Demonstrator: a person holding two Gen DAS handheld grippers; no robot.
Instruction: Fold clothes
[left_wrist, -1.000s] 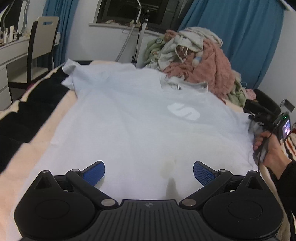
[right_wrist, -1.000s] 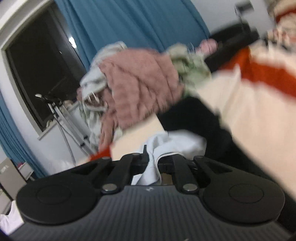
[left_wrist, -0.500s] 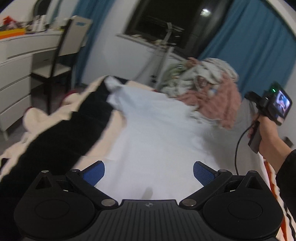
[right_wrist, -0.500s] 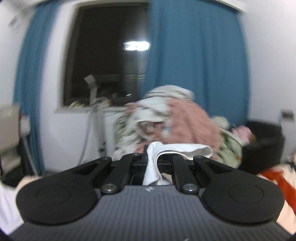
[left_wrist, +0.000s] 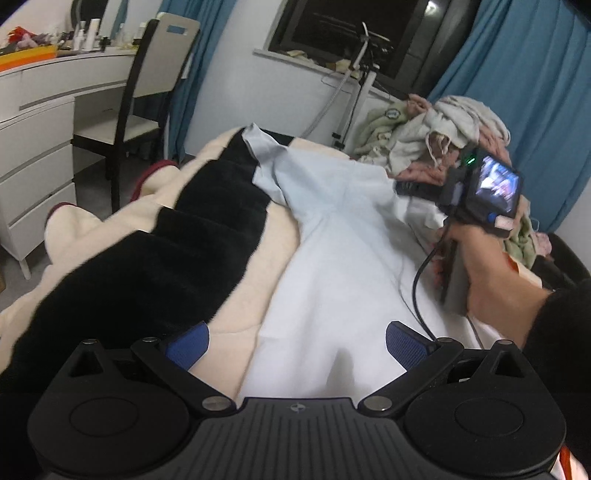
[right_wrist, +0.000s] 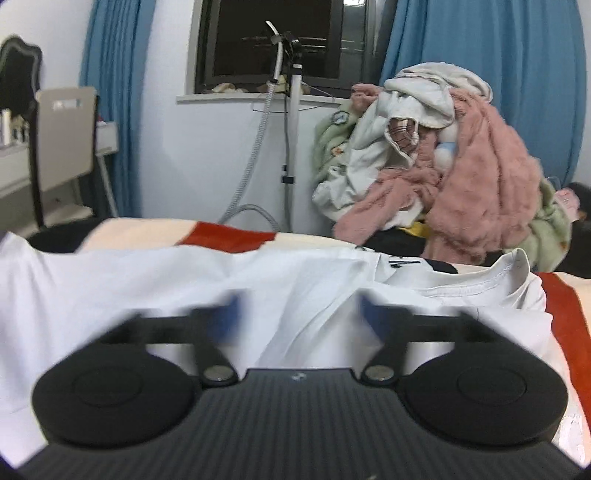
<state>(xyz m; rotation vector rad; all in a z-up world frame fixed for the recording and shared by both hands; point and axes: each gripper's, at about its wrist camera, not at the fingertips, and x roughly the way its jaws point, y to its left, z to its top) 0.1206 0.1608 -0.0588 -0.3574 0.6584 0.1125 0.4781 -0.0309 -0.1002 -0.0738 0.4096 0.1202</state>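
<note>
A pale blue T-shirt (left_wrist: 332, 236) lies on the bed, its right side folded over toward the left, with one sleeve pointing at the far edge. My left gripper (left_wrist: 295, 343) hovers open over the shirt's near hem and the cream blanket, nothing between its blue pads (left_wrist: 186, 345). A hand (left_wrist: 491, 273) holds the right gripper above the shirt's right side. In the right wrist view my right gripper (right_wrist: 299, 314) is motion-blurred and its jaws are opening. Shirt fabric (right_wrist: 147, 280) lies loose under and between them, untouched by the pads. The collar (right_wrist: 480, 284) sits to the right.
A heap of pink, white and green clothes (right_wrist: 443, 158) is piled at the bed's far right. A black and cream blanket (left_wrist: 166, 251) covers the left side. A chair (left_wrist: 147, 85) and white desk (left_wrist: 37, 122) stand left, and a steamer pole (right_wrist: 293, 147) stands by the window.
My right gripper swung left across the bed while shut on the shirt's edge, then let it go as its jaws opened. My left gripper shifted left toward the blanket.
</note>
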